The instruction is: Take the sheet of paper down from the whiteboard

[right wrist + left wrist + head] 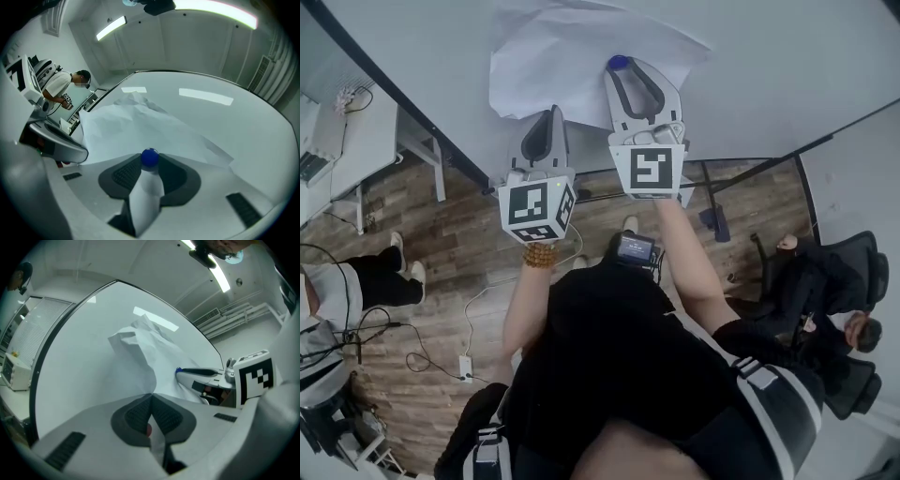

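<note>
The light, floppy, easily torn sheet of paper [572, 66] is pinched at its lower edge by the closed left gripper [151, 398]. A blue magnet [619, 63] is clasped in the right gripper [150, 163].

An office: whiteboard [787, 66], white desk [366, 141], black swivel chair [855, 267], ceiling strip lights [111, 27].

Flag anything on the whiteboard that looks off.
The sheet of paper is crumpled and bulging off the whiteboard, its lower edge pinched in the left tongs; the right tongs grip the blue magnet on it.

White paper [553, 66], blue magnet [619, 63] (whiteboard [769, 56] also white).
</note>
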`<move>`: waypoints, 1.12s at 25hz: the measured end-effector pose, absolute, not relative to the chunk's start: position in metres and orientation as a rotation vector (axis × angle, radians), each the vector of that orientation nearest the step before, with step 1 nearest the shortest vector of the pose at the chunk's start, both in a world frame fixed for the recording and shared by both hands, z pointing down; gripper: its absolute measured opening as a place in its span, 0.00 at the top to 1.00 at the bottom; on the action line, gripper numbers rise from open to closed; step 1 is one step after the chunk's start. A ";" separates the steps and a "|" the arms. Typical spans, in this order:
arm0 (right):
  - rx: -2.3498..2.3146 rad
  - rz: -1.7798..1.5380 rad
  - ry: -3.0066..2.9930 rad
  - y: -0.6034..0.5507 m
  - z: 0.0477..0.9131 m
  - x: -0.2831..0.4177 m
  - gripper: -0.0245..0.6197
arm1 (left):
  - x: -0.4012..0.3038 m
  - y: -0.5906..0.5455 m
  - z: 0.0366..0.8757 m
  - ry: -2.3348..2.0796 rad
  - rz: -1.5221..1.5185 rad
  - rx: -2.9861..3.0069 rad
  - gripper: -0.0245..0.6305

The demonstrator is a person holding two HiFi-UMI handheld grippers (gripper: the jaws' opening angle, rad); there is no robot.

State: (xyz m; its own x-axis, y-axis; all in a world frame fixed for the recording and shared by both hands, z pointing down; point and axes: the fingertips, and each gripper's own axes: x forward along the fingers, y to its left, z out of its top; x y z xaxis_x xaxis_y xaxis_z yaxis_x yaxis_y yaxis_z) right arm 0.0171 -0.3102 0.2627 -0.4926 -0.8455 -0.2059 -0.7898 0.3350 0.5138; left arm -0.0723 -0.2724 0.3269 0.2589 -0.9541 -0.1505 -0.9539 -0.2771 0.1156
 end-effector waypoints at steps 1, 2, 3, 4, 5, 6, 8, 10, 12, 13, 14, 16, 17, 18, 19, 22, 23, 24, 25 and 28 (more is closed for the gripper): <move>1.524 -0.870 -2.486 -0.310 0.262 0.017 0.78 | -0.073 -0.272 0.326 -1.891 -0.301 2.489 0.95; 1.522 -0.865 -2.492 -0.309 0.262 0.017 0.78 | -0.074 -0.271 0.326 -1.897 -0.304 2.485 0.95; 1.520 -0.860 -2.497 -0.309 0.263 0.016 0.78 | -0.075 -0.271 0.325 -1.906 -0.308 2.479 0.95; 1.515 -0.863 -2.496 -0.309 0.263 0.016 0.78 | -0.077 -0.271 0.325 -1.913 -0.313 2.473 0.95; 1.508 -0.872 -2.491 -0.309 0.263 0.016 0.78 | -0.079 -0.272 0.324 -1.919 -0.316 2.469 0.95; 1.505 -0.882 -2.489 -0.309 0.263 0.016 0.78 | -0.080 -0.273 0.324 -1.921 -0.319 2.466 0.95; 1.507 -0.891 -2.499 -0.310 0.262 0.015 0.78 | -0.082 -0.274 0.323 -1.923 -0.322 2.464 0.95; 1.503 -0.887 -2.499 -0.310 0.262 0.015 0.78 | -0.083 -0.275 0.322 -1.923 -0.328 2.458 0.95; 1.500 -0.877 -2.496 -0.310 0.263 0.016 0.78 | -0.084 -0.276 0.322 -1.920 -0.337 2.449 0.95; 1.500 -0.872 -2.497 -0.310 0.264 0.016 0.78 | -0.085 -0.276 0.322 -1.920 -0.341 2.445 0.95; 1.502 -0.866 -2.497 -0.310 0.264 0.016 0.78 | -0.085 -0.277 0.322 -1.921 -0.344 2.442 0.95; 1.503 -0.856 -2.495 -0.311 0.265 0.017 0.78 | -0.086 -0.277 0.322 -1.924 -0.352 2.436 0.95; 1.500 -0.858 -2.491 -0.311 0.265 0.017 0.78 | -0.086 -0.278 0.322 -1.924 -0.356 2.432 0.95; 1.495 -0.863 -2.487 -0.311 0.265 0.017 0.78 | -0.086 -0.278 0.322 -1.923 -0.358 2.428 0.95; 1.493 -0.866 -2.486 -0.311 0.265 0.017 0.78 | -0.087 -0.277 0.323 -1.922 -0.360 2.425 0.95; 1.499 -0.851 -2.495 -0.311 0.266 0.017 0.78 | -0.086 -0.277 0.324 -1.916 -0.368 2.423 0.95; 1.502 -0.845 -2.496 -0.311 0.267 0.018 0.78 | -0.086 -0.277 0.324 -1.914 -0.371 2.422 0.95; 1.504 -0.844 -2.496 -0.312 0.267 0.018 0.78 | -0.086 -0.277 0.324 -1.913 -0.374 2.422 0.95; 1.503 -0.851 -2.492 -0.312 0.266 0.018 0.78 | -0.086 -0.277 0.325 -1.911 -0.376 2.420 0.95; 1.486 -0.880 -2.480 -0.311 0.266 0.016 0.78 | -0.086 -0.277 0.327 -1.905 -0.381 2.409 0.95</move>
